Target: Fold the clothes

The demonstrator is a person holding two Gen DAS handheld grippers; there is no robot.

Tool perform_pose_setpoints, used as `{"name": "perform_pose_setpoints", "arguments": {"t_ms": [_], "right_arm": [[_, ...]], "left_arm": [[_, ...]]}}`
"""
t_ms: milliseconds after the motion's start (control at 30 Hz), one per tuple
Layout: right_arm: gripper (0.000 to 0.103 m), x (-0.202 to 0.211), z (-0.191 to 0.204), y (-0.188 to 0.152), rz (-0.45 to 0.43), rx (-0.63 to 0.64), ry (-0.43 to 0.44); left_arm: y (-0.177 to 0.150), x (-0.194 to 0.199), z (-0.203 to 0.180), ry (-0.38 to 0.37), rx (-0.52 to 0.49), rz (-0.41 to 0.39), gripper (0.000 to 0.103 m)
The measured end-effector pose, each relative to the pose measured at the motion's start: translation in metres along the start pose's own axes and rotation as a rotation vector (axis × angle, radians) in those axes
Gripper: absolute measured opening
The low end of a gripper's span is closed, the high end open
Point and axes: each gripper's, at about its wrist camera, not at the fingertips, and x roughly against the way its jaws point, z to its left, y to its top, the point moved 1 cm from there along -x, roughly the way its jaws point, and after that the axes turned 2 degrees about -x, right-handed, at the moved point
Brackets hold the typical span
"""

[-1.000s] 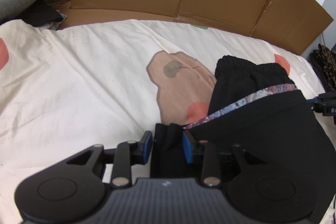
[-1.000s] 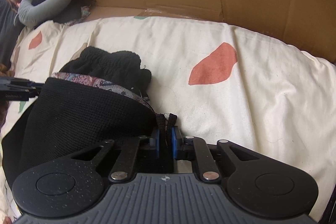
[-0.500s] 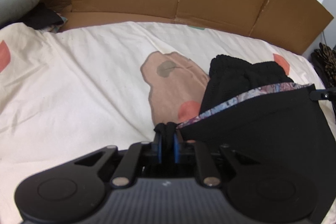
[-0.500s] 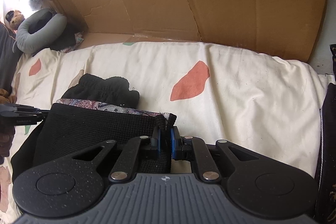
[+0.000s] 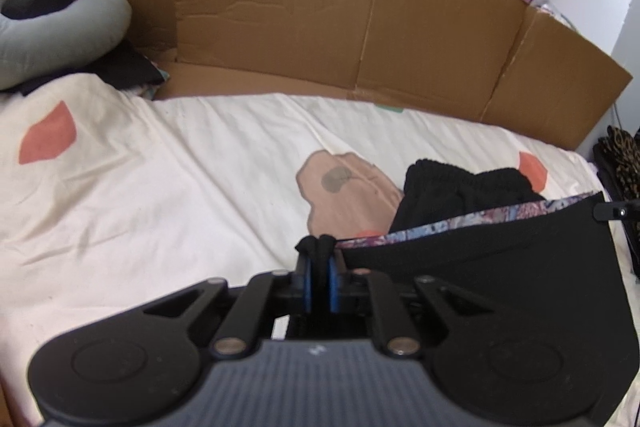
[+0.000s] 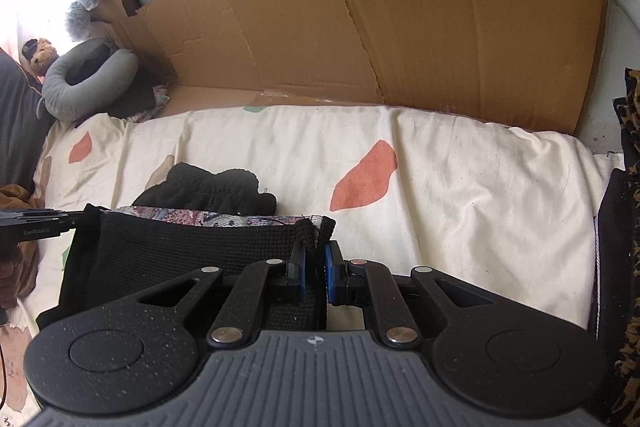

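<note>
Here, two grippers — left gripper [image 5: 319,269], right gripper [image 6: 315,267] — pinch one black garment [image 6: 192,247].

Black tongs [image 5: 319,273] with blue pads [image 5: 307,281], silver pivot screws, ribbed grey housing, round black side discs.

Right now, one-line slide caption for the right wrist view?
Right gripper, jaws shut on a corner of the black knit garment, holds its edge taut above the cream bedsheet.

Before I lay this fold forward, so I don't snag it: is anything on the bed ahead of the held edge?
Yes: the black garment's own bunched end lies just beyond it; the sheet past that shows nothing else.
</note>
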Motion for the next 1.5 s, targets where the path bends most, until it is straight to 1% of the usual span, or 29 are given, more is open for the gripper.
{"name": "perform_pose_setpoints", "arguments": {"t_ms": [133,333,533,700,967,1233,1500], "right_arm": [[0.008,0.006,0.002,0.001,-0.011,0.008,0.005],[0.008,0.014,0.005,0.001,-0.03,0.013,0.003],[0.008,0.022,0.005,0.006,-0.064,0.006,-0.012],[0.008,0.026,0.002,0.015,-0.092,-0.005,-0.027],[0.008,0.025,-0.006,0.022,-0.094,-0.021,-0.062],[0.007,0.02,-0.016,0.018,-0.061,-0.032,-0.107],[0.007,0.013,-0.024,0.018,-0.028,-0.045,-0.139]], "left_arm": [[-0.001,0.007,-0.003,0.013,-0.01,-0.025,0.009],[0.001,0.018,-0.004,0.009,0.001,-0.061,0.009],[0.018,0.026,-0.008,0.003,-0.008,-0.111,0.008],[0.032,0.023,-0.011,0.001,-0.037,-0.137,0.008],[0.045,-0.001,-0.016,-0.006,-0.084,-0.126,0.008],[0.053,-0.033,-0.024,-0.022,-0.102,-0.082,0.008],[0.058,-0.051,-0.03,-0.021,-0.112,-0.055,0.008]]}}
